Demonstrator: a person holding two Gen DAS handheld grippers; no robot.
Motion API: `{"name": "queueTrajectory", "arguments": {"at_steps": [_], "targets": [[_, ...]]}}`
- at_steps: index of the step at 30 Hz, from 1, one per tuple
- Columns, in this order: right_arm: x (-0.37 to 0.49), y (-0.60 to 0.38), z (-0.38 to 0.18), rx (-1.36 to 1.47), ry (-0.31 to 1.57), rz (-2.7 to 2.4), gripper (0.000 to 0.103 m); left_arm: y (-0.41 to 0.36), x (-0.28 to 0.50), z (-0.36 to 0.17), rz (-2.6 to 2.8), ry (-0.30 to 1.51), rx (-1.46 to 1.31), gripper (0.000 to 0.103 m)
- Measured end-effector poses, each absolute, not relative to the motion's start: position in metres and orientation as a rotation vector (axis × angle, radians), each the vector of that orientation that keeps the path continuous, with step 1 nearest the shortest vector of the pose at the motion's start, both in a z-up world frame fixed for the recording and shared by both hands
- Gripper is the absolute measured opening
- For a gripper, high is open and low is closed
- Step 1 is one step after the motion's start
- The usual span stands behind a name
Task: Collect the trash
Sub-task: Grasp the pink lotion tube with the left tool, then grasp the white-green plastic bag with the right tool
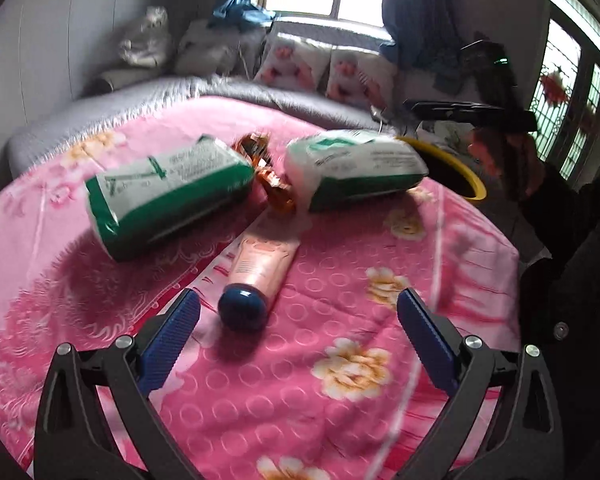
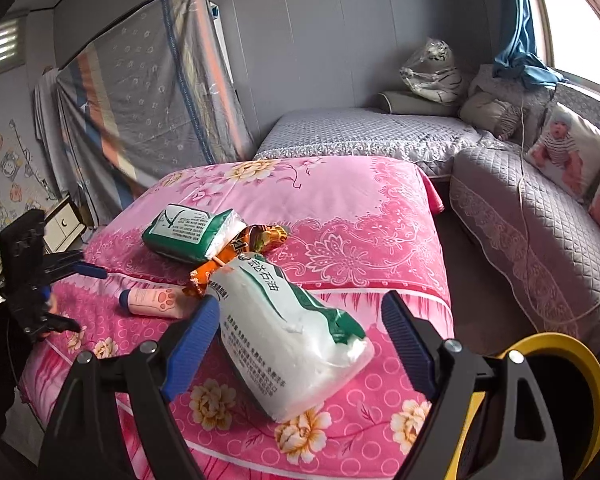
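Left gripper (image 1: 298,312) jaws apart near the tube (image 1: 260,270); right gripper (image 2: 300,316) jaws apart around a tissue pack (image 2: 288,340), not touching.

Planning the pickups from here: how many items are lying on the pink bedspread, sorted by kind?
Green-and-white tissue packs: 2, far pack and near pack
Orange snack wrappers: 1, orange wrapper, crumpled between the packs
Pink tubes with a dark blue cap: 1, pink tube
Total: 4
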State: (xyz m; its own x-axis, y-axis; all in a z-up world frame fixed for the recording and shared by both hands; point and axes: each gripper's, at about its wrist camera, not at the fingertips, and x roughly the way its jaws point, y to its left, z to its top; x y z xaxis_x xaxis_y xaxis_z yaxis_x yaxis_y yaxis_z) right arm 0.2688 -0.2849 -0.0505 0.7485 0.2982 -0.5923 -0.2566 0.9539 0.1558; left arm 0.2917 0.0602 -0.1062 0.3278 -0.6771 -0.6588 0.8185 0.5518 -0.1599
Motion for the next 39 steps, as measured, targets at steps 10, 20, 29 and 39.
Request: {"name": "queueTrajectory", "arguments": {"at_steps": [10,20,29,39], "targets": [[0.298,-0.283,-0.065,0.083,0.698,0.325,0.080,0.051,0.332,-0.137,-0.975,0.841,0.211,0.073],[0.296,-0.281,-0.055,-0.001,0.682,0.410,0.084,0.044,0.339,-0.144,-0.978,0.849,0.242,0.037],[0.305,-0.226,-0.058,-0.499,0.802,0.640,0.095,0.041,0.322,-0.130,-0.957,0.798,0.281,0.036],[0.358,-0.186,-0.114,-0.613,1.094,0.654,0.095,0.062,0.292,-0.100,-0.931,0.736,0.227,0.037]]}}
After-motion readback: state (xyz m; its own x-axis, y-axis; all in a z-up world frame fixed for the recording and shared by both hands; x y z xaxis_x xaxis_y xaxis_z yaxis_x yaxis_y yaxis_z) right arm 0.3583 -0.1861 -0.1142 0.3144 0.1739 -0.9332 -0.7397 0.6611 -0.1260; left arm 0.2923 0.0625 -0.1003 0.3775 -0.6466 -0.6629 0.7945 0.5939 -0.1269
